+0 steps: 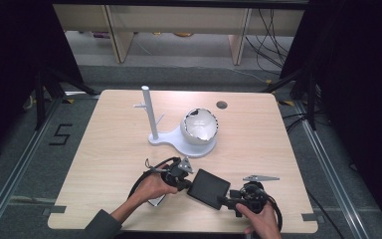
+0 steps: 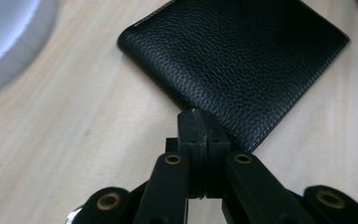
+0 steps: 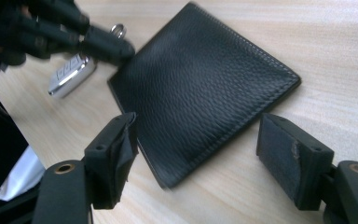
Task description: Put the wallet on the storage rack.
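High view: your black wallet point(image 1: 208, 188) lies flat on the table point(image 1: 109, 144), close to the near edge and a little right of its middle. Your left gripper point(image 1: 183, 185) comes in from the left and meets the wallet's left corner, while your right gripper point(image 1: 226, 201) reaches it from the right at the near corner. A white stand point(image 1: 179, 141) with an upright post sits toward the middle of the table, and a white bowl point(image 1: 199, 126) rests on its base, well apart from the wallet. Something pale point(image 1: 156, 201) lies on the table just beneath your left hand point(image 1: 154, 186).

Left gripper view: your jaws are pressed together with nothing between them, and their tips point(image 2: 198, 122) sit right at the wallet's point(image 2: 233, 56) nearest edge; whether they touch the leather I cannot tell. The rim of the stand point(image 2: 14, 51) shows at the upper left.

Right gripper view: your jaws stand spread, one on each side of the wallet's point(image 3: 200, 88) near corner, and neither pad presses on it; the left pad point(image 3: 123, 149) is just beside the wallet's edge, the right pad point(image 3: 284, 154) stays clear. Your other gripper point(image 3: 107, 46) reaches the wallet's far left corner, with a silver car key point(image 3: 72, 74) lying on the table just behind it.
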`<state>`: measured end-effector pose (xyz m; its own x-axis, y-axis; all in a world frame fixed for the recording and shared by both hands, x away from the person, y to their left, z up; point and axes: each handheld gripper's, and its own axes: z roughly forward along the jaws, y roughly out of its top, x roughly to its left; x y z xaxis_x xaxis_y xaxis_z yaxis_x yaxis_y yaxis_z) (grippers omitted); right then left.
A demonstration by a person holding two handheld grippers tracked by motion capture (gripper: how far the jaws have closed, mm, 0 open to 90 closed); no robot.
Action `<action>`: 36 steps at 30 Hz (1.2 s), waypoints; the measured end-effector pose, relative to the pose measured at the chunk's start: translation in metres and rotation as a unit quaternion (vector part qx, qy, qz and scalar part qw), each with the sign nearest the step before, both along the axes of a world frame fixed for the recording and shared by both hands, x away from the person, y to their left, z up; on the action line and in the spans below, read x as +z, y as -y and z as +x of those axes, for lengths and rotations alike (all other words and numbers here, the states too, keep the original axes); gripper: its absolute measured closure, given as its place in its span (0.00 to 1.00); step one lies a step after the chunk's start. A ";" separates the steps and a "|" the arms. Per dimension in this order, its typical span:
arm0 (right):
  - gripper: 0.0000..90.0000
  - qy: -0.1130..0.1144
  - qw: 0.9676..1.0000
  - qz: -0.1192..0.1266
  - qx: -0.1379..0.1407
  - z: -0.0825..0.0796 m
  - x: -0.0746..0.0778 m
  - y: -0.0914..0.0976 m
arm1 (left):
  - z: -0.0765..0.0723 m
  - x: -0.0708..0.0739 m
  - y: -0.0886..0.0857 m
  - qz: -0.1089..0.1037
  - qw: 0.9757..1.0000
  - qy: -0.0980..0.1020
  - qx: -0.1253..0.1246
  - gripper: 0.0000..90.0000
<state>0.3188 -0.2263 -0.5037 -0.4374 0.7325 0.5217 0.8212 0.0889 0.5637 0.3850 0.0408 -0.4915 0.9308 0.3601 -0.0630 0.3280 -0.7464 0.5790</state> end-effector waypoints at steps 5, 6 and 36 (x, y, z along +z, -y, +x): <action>0.35 0.006 1.000 -0.007 -0.009 0.006 -0.002 -0.001 | -0.010 0.001 0.003 -0.002 1.000 -0.012 -0.009 0.99; 0.35 0.006 1.000 -0.007 -0.009 0.006 -0.002 -0.001 | -0.010 0.001 0.003 -0.002 1.000 -0.012 -0.009 0.99; 0.42 -0.037 0.994 0.059 -0.080 0.021 -0.008 0.006 | -0.023 -0.003 0.009 -0.014 0.999 -0.030 -0.027 0.99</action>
